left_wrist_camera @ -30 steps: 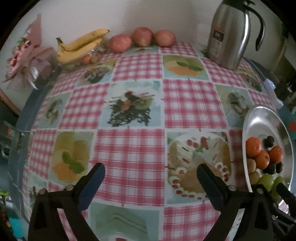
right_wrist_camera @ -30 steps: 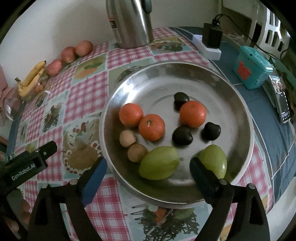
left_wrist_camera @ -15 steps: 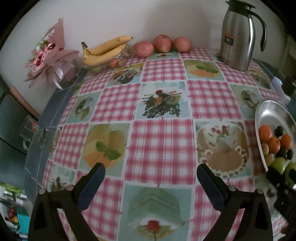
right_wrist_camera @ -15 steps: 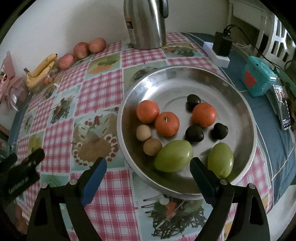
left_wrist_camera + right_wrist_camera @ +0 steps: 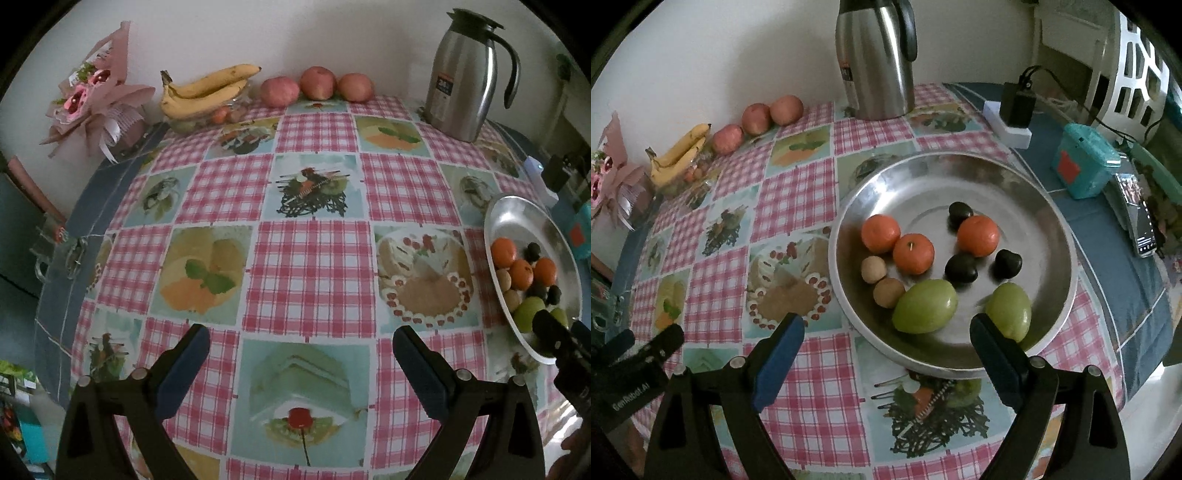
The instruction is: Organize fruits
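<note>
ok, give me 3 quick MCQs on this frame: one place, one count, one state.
1. Where are the apples?
A. in the tray
B. by the back wall, beside the bananas
C. on the floor

2. How many oranges lie in the tray?
A. one
B. three
C. five

3. The right gripper is:
A. shut on a mango
B. shut, holding nothing
C. open, holding nothing

Key: B, they line up along the wall; B, three orange fruits show in the tray; C, its fingers stand wide apart with nothing between them.
</note>
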Motion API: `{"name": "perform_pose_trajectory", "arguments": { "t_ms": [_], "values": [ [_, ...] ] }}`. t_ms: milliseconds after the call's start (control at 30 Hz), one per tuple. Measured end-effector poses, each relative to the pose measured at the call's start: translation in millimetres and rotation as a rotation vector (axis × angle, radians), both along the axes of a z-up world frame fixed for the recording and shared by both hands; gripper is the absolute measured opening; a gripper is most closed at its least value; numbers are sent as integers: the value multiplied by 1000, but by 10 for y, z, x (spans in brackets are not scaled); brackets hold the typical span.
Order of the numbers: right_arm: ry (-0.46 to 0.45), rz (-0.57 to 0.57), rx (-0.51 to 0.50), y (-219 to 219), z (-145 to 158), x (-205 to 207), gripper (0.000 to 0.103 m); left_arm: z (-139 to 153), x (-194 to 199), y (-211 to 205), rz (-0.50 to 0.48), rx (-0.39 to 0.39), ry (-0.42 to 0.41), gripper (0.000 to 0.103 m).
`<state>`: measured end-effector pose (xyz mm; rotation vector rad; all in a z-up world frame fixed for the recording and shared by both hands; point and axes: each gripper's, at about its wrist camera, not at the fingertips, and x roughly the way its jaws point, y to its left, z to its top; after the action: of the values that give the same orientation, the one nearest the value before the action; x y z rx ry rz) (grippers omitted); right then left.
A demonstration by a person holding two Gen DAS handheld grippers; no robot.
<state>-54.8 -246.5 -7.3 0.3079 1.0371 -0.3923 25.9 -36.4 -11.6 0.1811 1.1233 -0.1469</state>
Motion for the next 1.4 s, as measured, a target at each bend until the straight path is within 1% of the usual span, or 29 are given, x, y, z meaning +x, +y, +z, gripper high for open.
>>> {"name": "perform_pose_trajectory", "arguments": {
  "t_ms": [267,367,600,733,1400],
  "values": [
    [11,9,-13,19,14,4,92,32,-6,29,7,-17,8,101],
    [2,6,-20,21,47,-23,92,36,-25,40,4,-25,14,101],
    [-10,0,-29,15,119,-94,92,105,-79,77,4,-35,-11,101],
    [-22,-3,-34,10,154,-119,92,115,-79,106,8,-48,-7,101],
    [-3,19,-20,50,104,-65,92,102,-57,128,10,-48,-4,101]
  ]
}}
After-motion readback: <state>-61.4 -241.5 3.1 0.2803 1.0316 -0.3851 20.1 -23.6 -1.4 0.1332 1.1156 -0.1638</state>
